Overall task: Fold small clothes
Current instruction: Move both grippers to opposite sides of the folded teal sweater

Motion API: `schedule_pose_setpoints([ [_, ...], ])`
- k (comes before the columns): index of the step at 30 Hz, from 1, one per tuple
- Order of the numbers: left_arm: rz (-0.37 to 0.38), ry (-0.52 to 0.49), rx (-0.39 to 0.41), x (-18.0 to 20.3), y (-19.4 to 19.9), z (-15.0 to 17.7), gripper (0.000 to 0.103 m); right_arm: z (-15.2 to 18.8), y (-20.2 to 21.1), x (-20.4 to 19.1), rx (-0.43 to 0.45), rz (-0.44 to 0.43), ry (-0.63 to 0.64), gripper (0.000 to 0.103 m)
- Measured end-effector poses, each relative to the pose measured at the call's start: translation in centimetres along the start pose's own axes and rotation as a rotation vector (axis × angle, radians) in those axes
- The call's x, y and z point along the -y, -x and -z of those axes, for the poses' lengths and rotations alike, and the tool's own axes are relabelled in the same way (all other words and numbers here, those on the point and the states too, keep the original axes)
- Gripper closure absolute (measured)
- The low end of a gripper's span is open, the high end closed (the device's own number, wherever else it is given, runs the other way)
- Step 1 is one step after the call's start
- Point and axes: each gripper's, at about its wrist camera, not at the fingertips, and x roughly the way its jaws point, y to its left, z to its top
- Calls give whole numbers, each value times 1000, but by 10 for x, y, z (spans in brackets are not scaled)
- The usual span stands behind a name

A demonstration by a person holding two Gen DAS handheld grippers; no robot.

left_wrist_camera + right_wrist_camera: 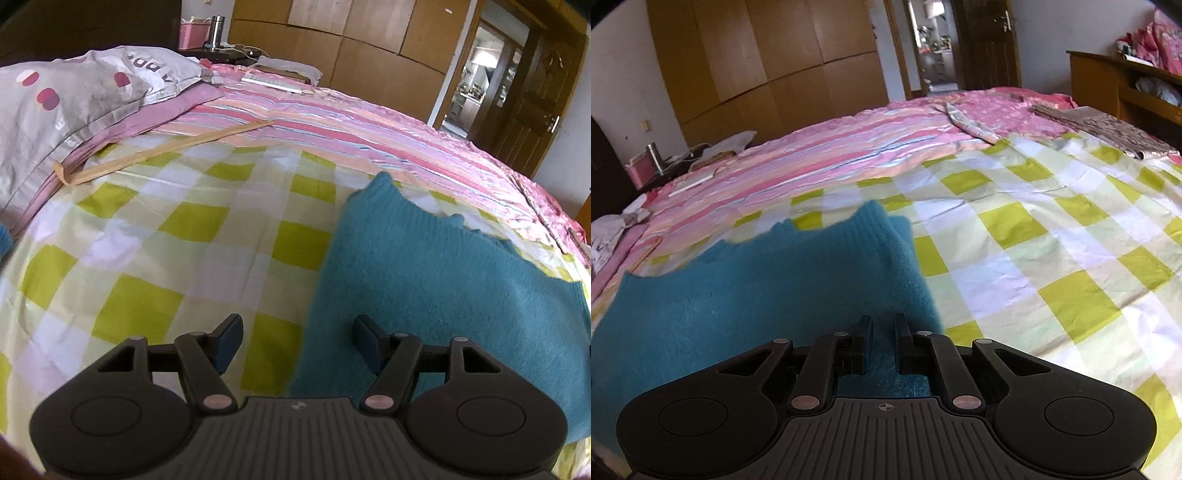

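The right gripper (pixel 882 338) has its jaws drawn close together with teal knit showing between and beneath them, so it appears to be pinching the near edge of the teal sweater (pixel 757 291); whether the fabric is truly clamped cannot be confirmed from this view. The left gripper (pixel 297 345) hangs released, its jaws spread wide, straddling the sweater's left edge with one blue pad (pixel 231 341) over the checked sheet (pixel 155 258) and the other over the knit. That placement suggests it is lining up to take the opposite corner, so both ends can be lifted together for a fold. Ahead of both grippers the sweater lies flat on the green-and-white checks, its jagged far edge reaching toward the pink striped bedcover (pixel 332 122). Farther left of the left gripper sit a grey pillow (pixel 74 99) and a wooden stick (pixel 166 151).
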Motion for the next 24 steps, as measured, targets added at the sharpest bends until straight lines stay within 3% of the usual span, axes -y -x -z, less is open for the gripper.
schedule_pose_setpoints([
  [3,23,55,-1,-6,6,1,32,-3,13,-11,13,0,35,83],
  [13,91,133,-32,-27,8,13,28,4,21,-66,-30,-69,129,84],
  [24,213,137,-84,-36,-16,-6,28,54,50,-155,-134,-347,307,83],
])
